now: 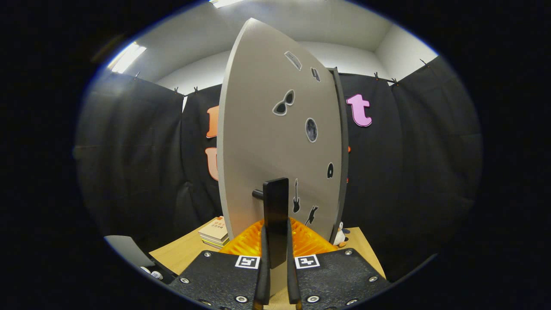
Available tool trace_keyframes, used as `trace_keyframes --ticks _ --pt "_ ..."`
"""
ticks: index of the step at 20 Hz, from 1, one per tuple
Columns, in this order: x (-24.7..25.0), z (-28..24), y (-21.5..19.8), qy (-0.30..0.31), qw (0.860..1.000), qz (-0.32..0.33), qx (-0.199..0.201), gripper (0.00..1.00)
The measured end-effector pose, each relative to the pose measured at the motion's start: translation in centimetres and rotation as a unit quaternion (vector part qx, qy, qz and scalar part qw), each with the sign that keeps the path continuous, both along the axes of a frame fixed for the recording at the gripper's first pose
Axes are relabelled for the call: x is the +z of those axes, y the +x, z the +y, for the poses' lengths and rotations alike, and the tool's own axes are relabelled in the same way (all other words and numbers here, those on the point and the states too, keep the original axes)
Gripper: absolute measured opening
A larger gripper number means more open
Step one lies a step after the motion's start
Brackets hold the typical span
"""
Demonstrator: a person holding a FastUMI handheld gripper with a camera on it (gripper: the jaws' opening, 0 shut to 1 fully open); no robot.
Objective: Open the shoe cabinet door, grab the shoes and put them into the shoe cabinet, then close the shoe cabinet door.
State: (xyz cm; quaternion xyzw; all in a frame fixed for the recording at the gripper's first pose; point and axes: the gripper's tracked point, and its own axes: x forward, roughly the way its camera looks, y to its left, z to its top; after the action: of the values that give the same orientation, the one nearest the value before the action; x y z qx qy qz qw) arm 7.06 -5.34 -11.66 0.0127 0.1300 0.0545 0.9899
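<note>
Black cloth walls (137, 163) clipped along a line on all sides, white room walls and ceiling (327, 26) above them, bright ceiling light panel (127, 57), light wooden tabletop (181, 254) below, stack of books (215, 233) on tabletop, small penguin figure (341, 236) on tabletop

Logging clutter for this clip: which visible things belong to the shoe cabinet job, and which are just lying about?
Job:
- cabinet door, swung partly open
- door handle, black, clamped between the fingers
- gripper, shut on the handle

Lying about:
- stack of books on the wooden table
- penguin toy beside the door
</note>
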Motion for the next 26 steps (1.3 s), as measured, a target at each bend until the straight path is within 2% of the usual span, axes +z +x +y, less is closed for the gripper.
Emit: trace_keyframes --ticks 11,19,22,26 --pt "0.3 -7.8 -1.9 0.0 0.999 -0.005 -0.035 0.15" --pt "-0.6 -14.0 -2.5 -0.004 0.995 0.013 -0.104 0.13" --pt "-0.8 -15.5 -2.6 -0.003 0.992 0.019 -0.128 0.07" --pt "-0.9 -18.0 -3.5 -0.009 0.986 0.025 -0.167 0.06"
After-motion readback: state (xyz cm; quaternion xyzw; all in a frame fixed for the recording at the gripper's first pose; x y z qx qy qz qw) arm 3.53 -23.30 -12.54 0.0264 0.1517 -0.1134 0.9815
